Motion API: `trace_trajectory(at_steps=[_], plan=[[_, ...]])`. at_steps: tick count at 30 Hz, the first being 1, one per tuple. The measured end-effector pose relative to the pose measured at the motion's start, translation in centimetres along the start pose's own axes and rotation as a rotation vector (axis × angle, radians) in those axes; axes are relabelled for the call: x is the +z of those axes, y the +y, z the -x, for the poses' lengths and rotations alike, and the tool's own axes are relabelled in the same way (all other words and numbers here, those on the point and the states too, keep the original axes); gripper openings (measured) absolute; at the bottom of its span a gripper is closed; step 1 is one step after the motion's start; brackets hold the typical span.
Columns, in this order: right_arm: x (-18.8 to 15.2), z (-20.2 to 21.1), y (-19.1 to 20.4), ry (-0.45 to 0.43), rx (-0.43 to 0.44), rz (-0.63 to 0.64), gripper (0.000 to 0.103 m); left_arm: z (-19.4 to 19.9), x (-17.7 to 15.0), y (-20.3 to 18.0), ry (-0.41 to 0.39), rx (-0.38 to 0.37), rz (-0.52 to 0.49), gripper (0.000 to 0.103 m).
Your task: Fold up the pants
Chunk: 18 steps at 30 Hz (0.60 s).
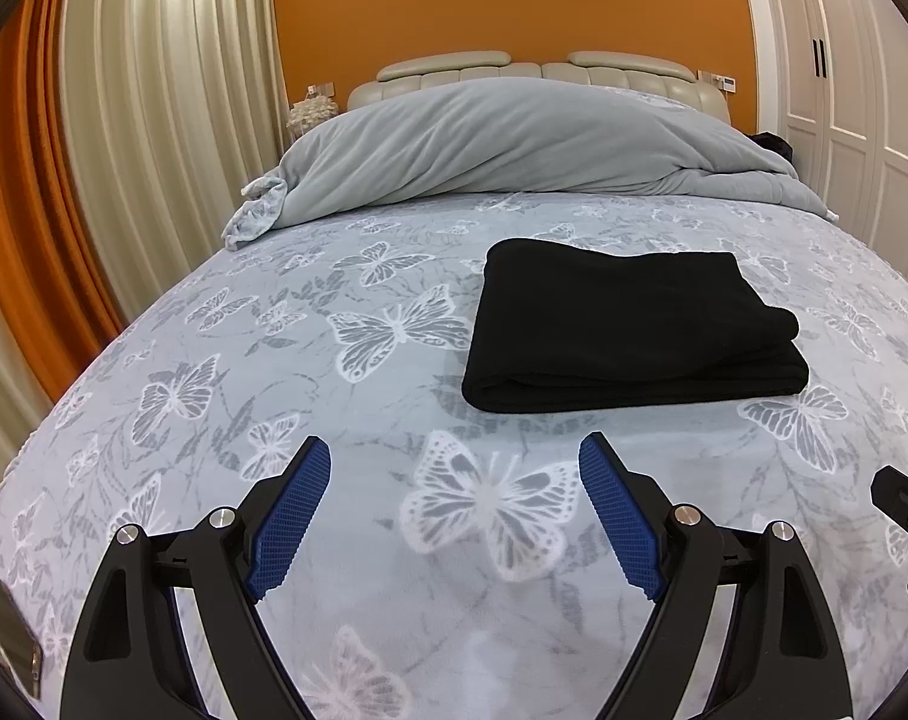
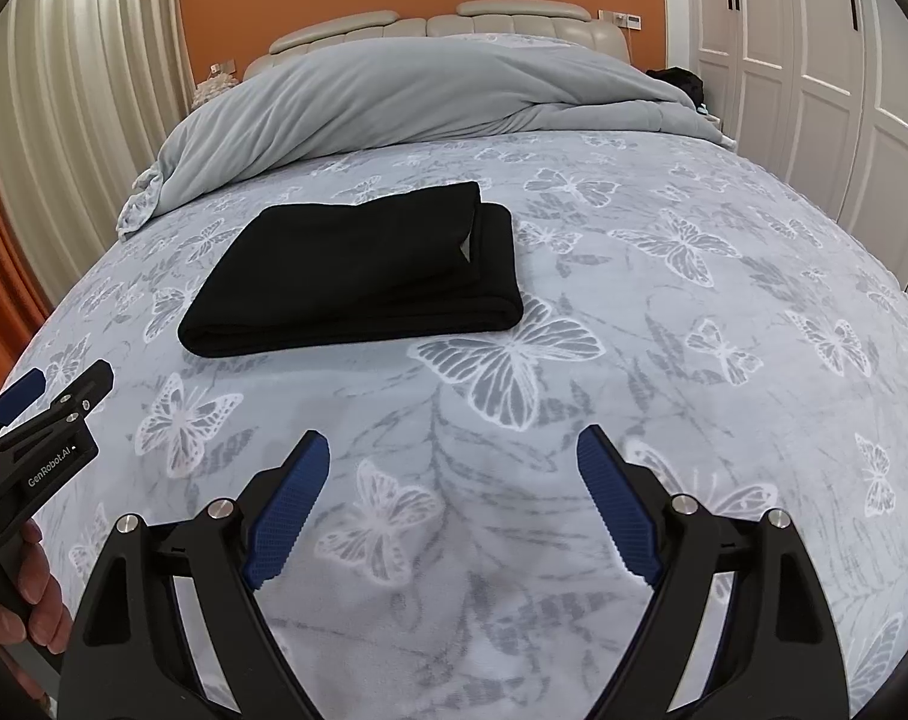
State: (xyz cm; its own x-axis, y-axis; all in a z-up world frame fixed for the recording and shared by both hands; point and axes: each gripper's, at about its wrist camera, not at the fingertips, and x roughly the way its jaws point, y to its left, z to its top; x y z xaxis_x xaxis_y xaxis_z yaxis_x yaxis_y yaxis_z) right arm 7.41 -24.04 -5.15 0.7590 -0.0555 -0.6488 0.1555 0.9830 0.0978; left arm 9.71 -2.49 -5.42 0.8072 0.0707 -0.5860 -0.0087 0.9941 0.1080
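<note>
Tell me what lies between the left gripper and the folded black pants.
Only bare butterfly-print bedspread lies between the open left gripper and the black pants. The left wrist view shows it plainly; nothing else sits there.

And there are the pants [image 1: 628,324], black and soft-looking, folded into a neat, thick rectangle. They lie flat on the bed [image 1: 363,540], out in the middle of it, on the butterfly-print cover and short of the bunched grey duvet [image 1: 514,144]. From the right-wrist view the pants [image 2: 357,270] show stacked layers: a rounded fold runs along the near edge, and at the right end the layers curl over one another (a small pale gap peeks out there). Nothing touches them; they sit alone, edges fairly square.
</note>
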Motion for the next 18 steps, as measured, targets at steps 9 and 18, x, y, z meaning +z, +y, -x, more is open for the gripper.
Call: trace_trajectory(at_steps=[9, 18], plan=[[-0.9, -1.4, 0.4, -0.018, 0.001, 0.014, 0.088, -2.4, -1.3, -0.6, -0.002, 0.013, -0.019, 0.083], [-2.1, -5.4, 0.2, -0.023, -0.031, 0.038, 0.089, -5.4, -2.2, 0.1, 0.030, 0.033, 0.016, 0.083]])
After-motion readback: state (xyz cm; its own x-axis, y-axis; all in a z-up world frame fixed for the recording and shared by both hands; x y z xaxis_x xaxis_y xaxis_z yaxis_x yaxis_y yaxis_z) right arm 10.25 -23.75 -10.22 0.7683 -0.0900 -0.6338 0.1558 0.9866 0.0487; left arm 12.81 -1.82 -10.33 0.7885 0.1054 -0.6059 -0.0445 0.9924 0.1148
